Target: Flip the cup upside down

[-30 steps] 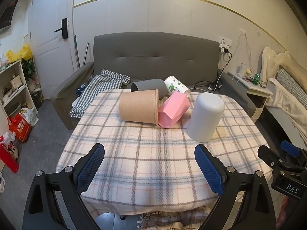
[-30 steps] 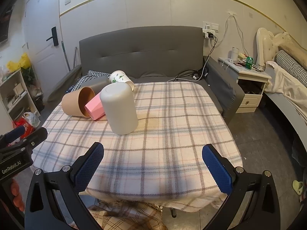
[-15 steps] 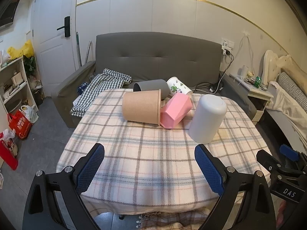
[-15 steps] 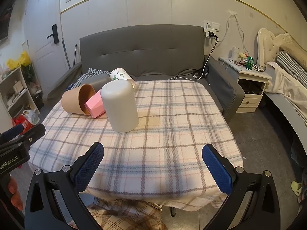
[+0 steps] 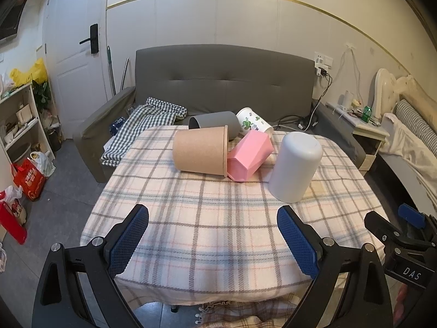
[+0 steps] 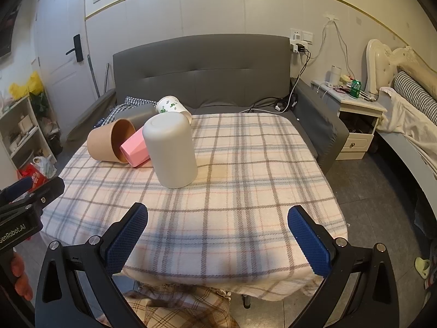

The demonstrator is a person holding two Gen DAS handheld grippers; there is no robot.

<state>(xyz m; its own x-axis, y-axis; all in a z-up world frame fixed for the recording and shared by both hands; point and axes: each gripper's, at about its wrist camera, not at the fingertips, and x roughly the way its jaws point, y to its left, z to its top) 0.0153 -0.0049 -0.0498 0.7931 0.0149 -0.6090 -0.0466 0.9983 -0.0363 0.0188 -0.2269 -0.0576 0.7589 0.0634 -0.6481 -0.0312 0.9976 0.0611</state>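
Observation:
A white cup [image 5: 296,166] stands upside down on the plaid tablecloth [image 5: 218,218]; it also shows in the right wrist view [image 6: 170,150]. A brown cup [image 5: 200,150], a pink cup [image 5: 250,155], a grey cup [image 5: 215,123] and a white cup with green print [image 5: 252,123] lie on their sides at the table's far side. My left gripper [image 5: 213,235] is open and empty over the table's near edge. My right gripper [image 6: 218,232] is open and empty over the near edge, to the right of the left one.
A grey sofa [image 5: 224,87] stands behind the table with a checked cloth [image 5: 142,123] on it. A bedside cabinet [image 6: 355,117] and a bed [image 6: 409,114] are at the right. Shelves [image 5: 19,120] and bags [image 5: 30,177] are at the left.
Both grippers have shifted slightly; the view of the table has moved a little. The cups have not moved and both grippers stay open.

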